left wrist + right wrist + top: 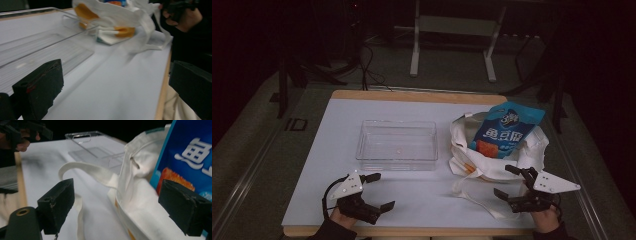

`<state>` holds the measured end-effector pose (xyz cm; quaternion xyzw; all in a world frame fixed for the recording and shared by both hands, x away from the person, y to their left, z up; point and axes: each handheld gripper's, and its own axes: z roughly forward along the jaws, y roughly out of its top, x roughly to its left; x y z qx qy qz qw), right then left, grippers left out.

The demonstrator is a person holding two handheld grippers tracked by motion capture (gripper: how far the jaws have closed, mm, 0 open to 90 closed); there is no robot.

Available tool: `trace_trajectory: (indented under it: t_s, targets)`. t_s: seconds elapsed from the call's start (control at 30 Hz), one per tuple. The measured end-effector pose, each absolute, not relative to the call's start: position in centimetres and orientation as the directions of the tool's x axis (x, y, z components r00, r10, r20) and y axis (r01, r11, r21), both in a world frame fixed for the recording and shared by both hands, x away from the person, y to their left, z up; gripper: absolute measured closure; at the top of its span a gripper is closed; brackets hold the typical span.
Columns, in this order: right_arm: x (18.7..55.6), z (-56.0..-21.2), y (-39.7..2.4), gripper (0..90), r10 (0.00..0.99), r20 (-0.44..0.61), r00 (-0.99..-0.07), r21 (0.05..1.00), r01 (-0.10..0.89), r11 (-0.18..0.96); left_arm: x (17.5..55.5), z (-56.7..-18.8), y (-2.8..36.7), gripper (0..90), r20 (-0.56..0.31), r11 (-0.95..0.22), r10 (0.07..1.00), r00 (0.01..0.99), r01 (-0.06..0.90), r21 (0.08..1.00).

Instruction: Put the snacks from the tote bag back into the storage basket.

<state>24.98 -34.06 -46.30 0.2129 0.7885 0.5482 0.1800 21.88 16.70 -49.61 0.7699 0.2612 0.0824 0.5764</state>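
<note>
Both grippers hover with jaws apart and empty: the right gripper [511, 182] just beside the white tote bag [462, 145], whose blue snack packet [507, 129] sticks out of its mouth on the tabletop [422, 195]'s right side. The left gripper [376, 191] waits near the clear tray [397, 145]. Pinching only loose cloth or the strap [85, 168] would likely drag the limp bag and tip the packet out.

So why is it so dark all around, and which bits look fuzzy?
High view: light falls on the white table, the room behind is nearly black. Left gripper view: the cloth bag is soft and smeared, the clear tray is hazy. Right gripper view: the blue snack packet is a bit blurred up close.
</note>
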Motion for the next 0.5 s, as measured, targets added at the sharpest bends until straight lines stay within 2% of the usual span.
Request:
trace_trajectory:
  t_s: [0.13,0.23,0.33,0.5]
  targets:
    - [25.1,-45.6,-34.6,13.2,0.513,-0.009,-0.859,0.928,0.184,0.324,22.1,-49.7,16.6,0.0,-0.27,-0.159,0.411,0.871,0.36,0.919]
    - [25.0,-45.4,-34.7,13.1,0.503,0.004,-0.864,0.928,0.191,0.32,22.0,-49.5,16.2,0.0,-0.279,-0.186,0.419,0.864,0.383,0.905]
    - [24.8,-45.2,-34.9,12.6,0.494,0.003,-0.869,0.924,0.192,0.331,21.8,-48.9,15.8,0.0,-0.248,-0.219,0.459,0.853,0.38,0.899]
    - [24.4,-44.8,-35.1,12.7,0.492,-0.017,-0.871,0.918,0.181,0.352,22.1,-48.0,15.4,0.0,-0.25,-0.21,0.411,0.877,0.358,0.91]
